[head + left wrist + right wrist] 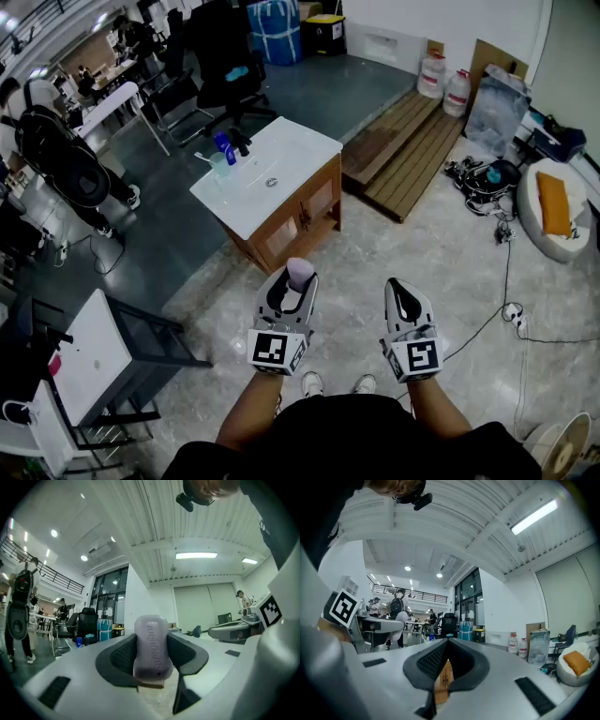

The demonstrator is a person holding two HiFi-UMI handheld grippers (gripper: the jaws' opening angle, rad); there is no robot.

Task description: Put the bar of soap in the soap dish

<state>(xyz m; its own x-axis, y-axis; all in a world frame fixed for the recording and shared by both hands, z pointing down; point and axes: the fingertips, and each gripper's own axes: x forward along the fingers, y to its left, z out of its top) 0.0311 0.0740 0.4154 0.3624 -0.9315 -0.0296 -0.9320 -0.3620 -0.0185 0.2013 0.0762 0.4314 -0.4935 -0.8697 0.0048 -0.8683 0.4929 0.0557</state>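
Observation:
A pale lilac bar of soap (299,272) (151,646) stands on end between the pads of my left gripper (292,283) (151,656), which is shut on it and held level in the air. To its right my right gripper (405,296) (446,651) is shut with nothing in it. Ahead on the floor stands a washstand with a white basin top (291,150) on a wooden cabinet (302,214) (443,681). A blue bottle (224,148) and a clear cup (218,165) stand at its far left corner. I cannot make out a soap dish.
Wooden pallets (405,150) lie to the right of the washstand. Cables (506,253) trail over the tiled floor at the right. A white table on a black frame (89,352) stands at the lower left. Black office chairs (220,56) and people are at the back left.

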